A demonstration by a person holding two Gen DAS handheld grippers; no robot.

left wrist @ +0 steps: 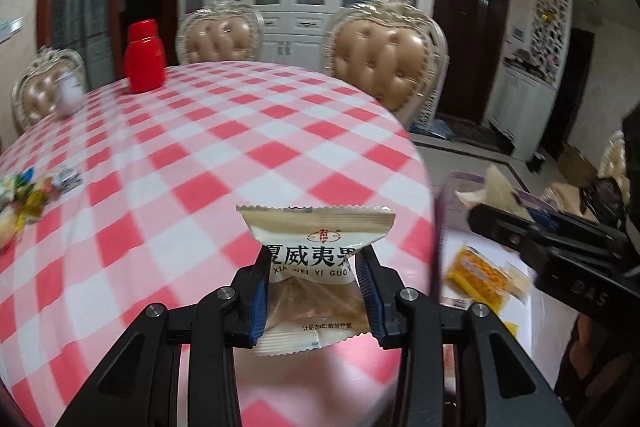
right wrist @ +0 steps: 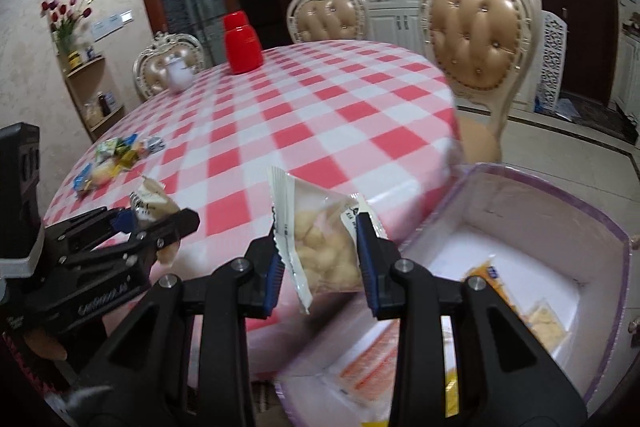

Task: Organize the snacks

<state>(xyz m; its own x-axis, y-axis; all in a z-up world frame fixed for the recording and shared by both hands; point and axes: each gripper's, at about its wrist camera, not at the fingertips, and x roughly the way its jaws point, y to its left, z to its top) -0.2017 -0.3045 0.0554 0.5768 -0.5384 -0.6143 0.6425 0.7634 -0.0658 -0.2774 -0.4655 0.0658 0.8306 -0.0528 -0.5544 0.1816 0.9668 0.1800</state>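
Snack packet [left wrist: 316,259]: "夏威夷果", partly covered, over "XIA WEI YI GUO"
Right claw [left wrist: 500,215] body: possibly "DAS", blurred

Left claw [left wrist: 314,301]: black two-finger frame with blue pads, angled downward over the near edge of the bench [left wrist: 200,155]; jaws clamped on a beige snack packet [left wrist: 316,259], which stands upright between the pads.

Right claw [right wrist: 320,267]: same build, angled downward at the bench's near right corner, to the right of the left claw; jaws pressed on both sides of a clear snack packet [right wrist: 320,247], held tilted.

Hand: part of one shows under the left claw's body, gripping its handle [right wrist: 44,345].
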